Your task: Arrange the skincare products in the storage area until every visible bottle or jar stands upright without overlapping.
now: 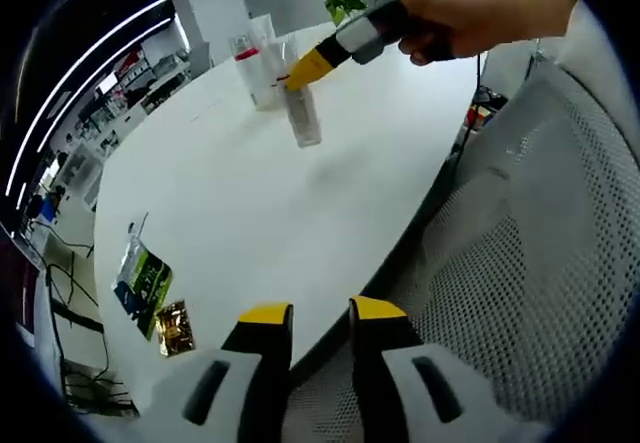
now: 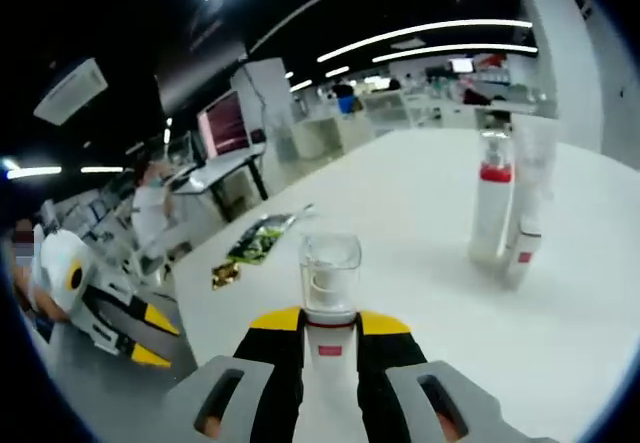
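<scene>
My right gripper (image 2: 330, 321) is shut on a small white bottle with a clear cap (image 2: 330, 273). The left gripper view shows the same grip from afar: a hand holds the right gripper (image 1: 298, 78) on the clear-capped bottle (image 1: 304, 121), whose base is at the white table (image 1: 250, 203). Just behind stand a tall white bottle with a red band (image 2: 489, 213) and a second bottle (image 2: 524, 225) close beside it. The same two bottles (image 1: 256, 71) show at the far side in the left gripper view. My left gripper (image 1: 320, 313) is open, hanging over the table's near edge.
Green and gold snack packets (image 1: 150, 288) lie near the table's left edge, seen also as packets (image 2: 252, 240) in the right gripper view. A grey mesh chair (image 1: 540, 223) sits at the table's right side. The left gripper (image 2: 148, 338) appears low at the left. Desks and a person are beyond.
</scene>
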{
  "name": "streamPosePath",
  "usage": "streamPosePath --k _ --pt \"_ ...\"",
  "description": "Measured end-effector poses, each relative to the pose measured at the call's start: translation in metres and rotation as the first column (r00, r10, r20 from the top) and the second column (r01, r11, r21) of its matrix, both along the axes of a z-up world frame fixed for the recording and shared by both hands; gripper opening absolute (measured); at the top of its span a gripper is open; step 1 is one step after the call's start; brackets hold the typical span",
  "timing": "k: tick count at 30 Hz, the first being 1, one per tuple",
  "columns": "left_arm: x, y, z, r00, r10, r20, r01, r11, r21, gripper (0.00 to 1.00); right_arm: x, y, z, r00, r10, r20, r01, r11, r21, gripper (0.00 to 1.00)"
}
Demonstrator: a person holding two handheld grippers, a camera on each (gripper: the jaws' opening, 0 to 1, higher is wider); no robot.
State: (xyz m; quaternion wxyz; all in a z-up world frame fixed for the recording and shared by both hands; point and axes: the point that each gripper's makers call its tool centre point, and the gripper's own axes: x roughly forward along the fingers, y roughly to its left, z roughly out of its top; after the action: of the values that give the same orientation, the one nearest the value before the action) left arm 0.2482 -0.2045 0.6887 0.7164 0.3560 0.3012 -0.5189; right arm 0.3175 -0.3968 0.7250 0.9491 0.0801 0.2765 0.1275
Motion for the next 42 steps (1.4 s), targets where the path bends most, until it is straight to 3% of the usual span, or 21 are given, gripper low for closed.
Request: streamPosePath --k 9,13,22,27,32,38,42 --pt "0.005 0.009 -0.005 0.999 0.031 -0.021 -0.031 0.999 0.013 0.12 0.015 -0.022 -0.021 0.998 -0.06 -0.011 0.058 0.992 -0.115 0.14" --pt "0.005 0.013 -0.009 0.999 0.04 -0.036 -0.039 0.999 0.029 0.12 0.026 -0.027 -0.022 0.998 -0.064 0.016 0.066 0.981 -0.182 0.14" --pt "0.004 0.014 -0.01 0.999 0.036 -0.033 -0.035 0.999 0.035 0.11 0.044 -0.035 -0.021 0.996 -0.085 0.04 0.092 0.966 -0.239 0.14" --pt "0.006 0.015 -0.009 0.999 0.045 -0.029 -0.044 0.999 0.031 0.1 0.052 -0.051 -0.02 0.99 -0.127 0.052 0.137 0.949 -0.284 0.14" --pt "0.006 0.017 -0.012 0.998 0.045 -0.033 -0.043 0.998 0.049 0.09 0.061 -0.067 -0.02 0.98 -0.185 0.074 0.199 0.936 -0.289 0.14" --pt "0.007 0.015 -0.008 0.999 0.045 -0.023 -0.044 0.998 0.032 0.08 0.073 -0.086 -0.02 0.942 -0.326 0.082 0.336 0.912 -0.234 0.14" --pt "0.007 0.014 -0.006 0.999 0.041 -0.018 -0.041 0.999 0.017 0.05 0.08 -0.092 -0.02 0.932 -0.352 0.088 0.362 0.898 -0.248 0.14"
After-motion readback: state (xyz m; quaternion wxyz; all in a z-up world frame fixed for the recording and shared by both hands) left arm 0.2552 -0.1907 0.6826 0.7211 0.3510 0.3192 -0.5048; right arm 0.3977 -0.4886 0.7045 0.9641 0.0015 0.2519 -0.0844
